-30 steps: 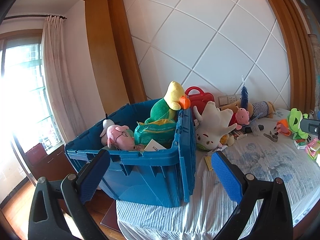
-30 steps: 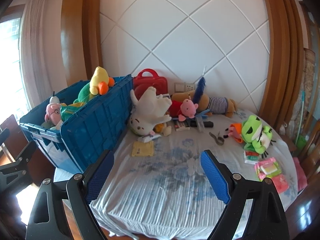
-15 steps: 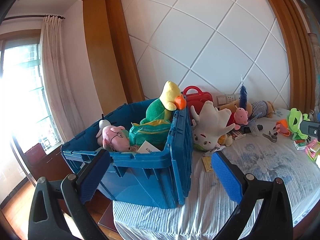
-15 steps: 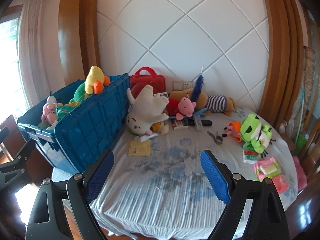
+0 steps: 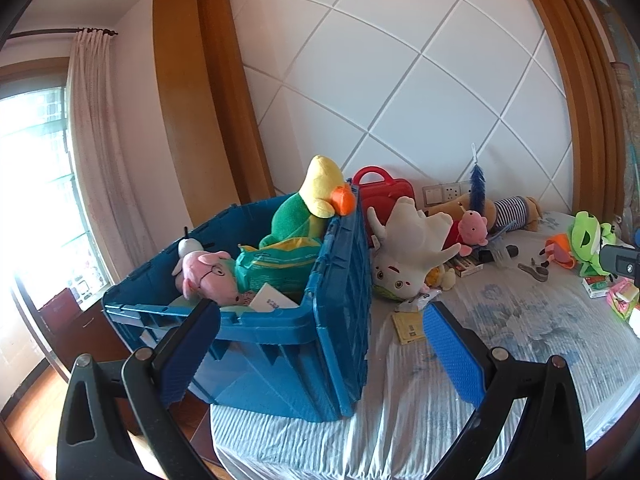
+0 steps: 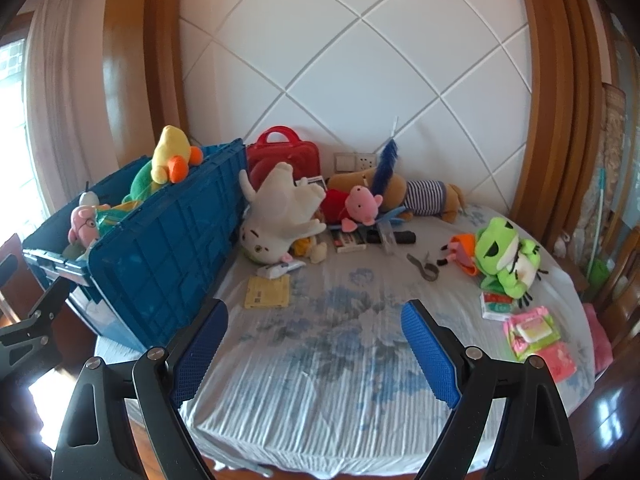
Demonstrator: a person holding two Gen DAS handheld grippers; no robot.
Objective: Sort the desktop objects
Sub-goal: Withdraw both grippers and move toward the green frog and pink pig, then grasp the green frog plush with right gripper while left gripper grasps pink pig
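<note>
While I look along my left hand-held gripper [image 5: 320, 352], I see its two blue bumpy pads standing wide apart with nothing between them. My right hand-held gripper [image 6: 316, 350] is wide too and holds nothing.

The table [image 6: 320, 360] is round and wears a thin, wrinkly cloth with faded blue flowers. On its left side sits a big blue plastic box [image 6: 160, 256] with ribbed walls. Soft toys fill it: a fuzzy yellow duck [image 5: 324, 188] with an orange beak, and a pink pig with glasses [image 5: 208, 276] beside a shiny green bag [image 5: 276, 268].

Just beside the box a fluffy white toy [image 6: 284, 216] lies upside down, touching the box wall. Near it are a small pink pig toy [image 6: 360, 208], a flat yellow card [image 6: 268, 292] and a hard red case [image 6: 288, 156] leaning by the wall. A green frog toy [image 6: 504, 256] sits well apart, on the right. Grey scissors [image 6: 422, 266] lie between the frog and the white toy.

Compared with a second ago, the box sits further left in the left view, and more cloth shows. In the right view everything looks a bit bigger and higher.
</note>
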